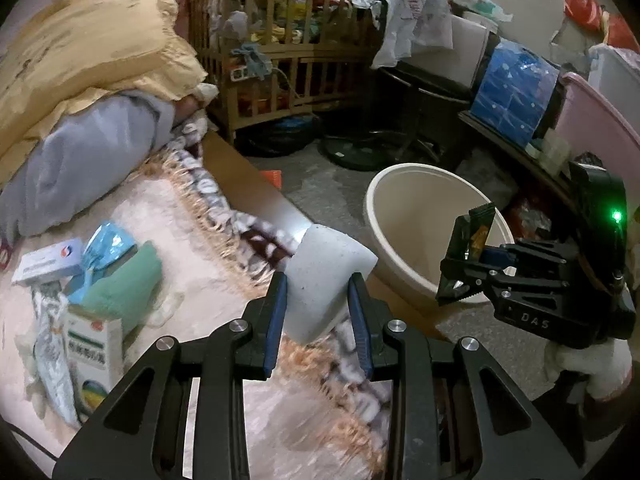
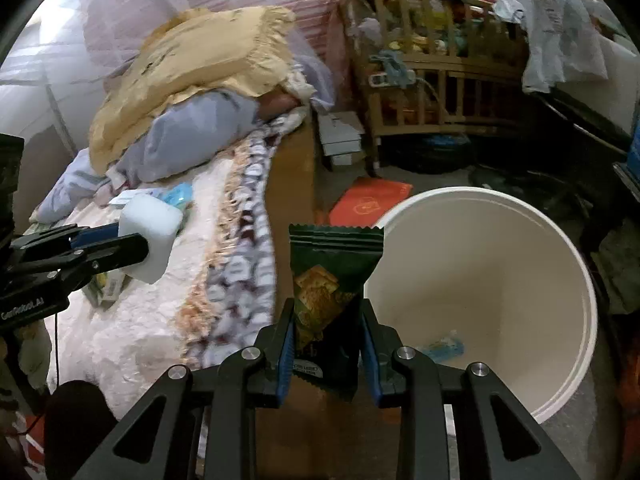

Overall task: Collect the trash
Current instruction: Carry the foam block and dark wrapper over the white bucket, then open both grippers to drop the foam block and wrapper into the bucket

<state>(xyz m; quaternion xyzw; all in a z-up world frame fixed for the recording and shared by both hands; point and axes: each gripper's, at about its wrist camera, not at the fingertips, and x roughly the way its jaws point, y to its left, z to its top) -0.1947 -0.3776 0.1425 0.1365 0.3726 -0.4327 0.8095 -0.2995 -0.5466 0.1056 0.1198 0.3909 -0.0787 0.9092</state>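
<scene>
1. The left gripper (image 1: 318,300) pinches a pale grey-white foam block (image 1: 326,276) between its blue pads; the block is chunky, with rounded corners and a speckled surface, and it sits over the fringed edge of the bed cover (image 1: 208,272).
2. The right gripper (image 2: 328,344) pinches a dark green snack packet (image 2: 330,280) with crimped ends and a picture of crackers on its front; the packet stands upright between the pads, just left of the cream bucket's (image 2: 560,248) rim.
3. The bucket stands on the floor right of the bed; a small blue wrapper (image 2: 442,348) lies at its bottom.
4. On the bed, at the left, lie a white-and-green carton (image 1: 94,354), a blue packet (image 1: 106,246) and a white box (image 1: 48,266); their print is too blurred to read.
5. The packet's lower end is hidden behind the right gripper's fingers, and the near part of the bucket is cut off by the gripper body.
6. Both grippers tilt downward, side by side, the left over the bed edge, the right by the bucket.
</scene>
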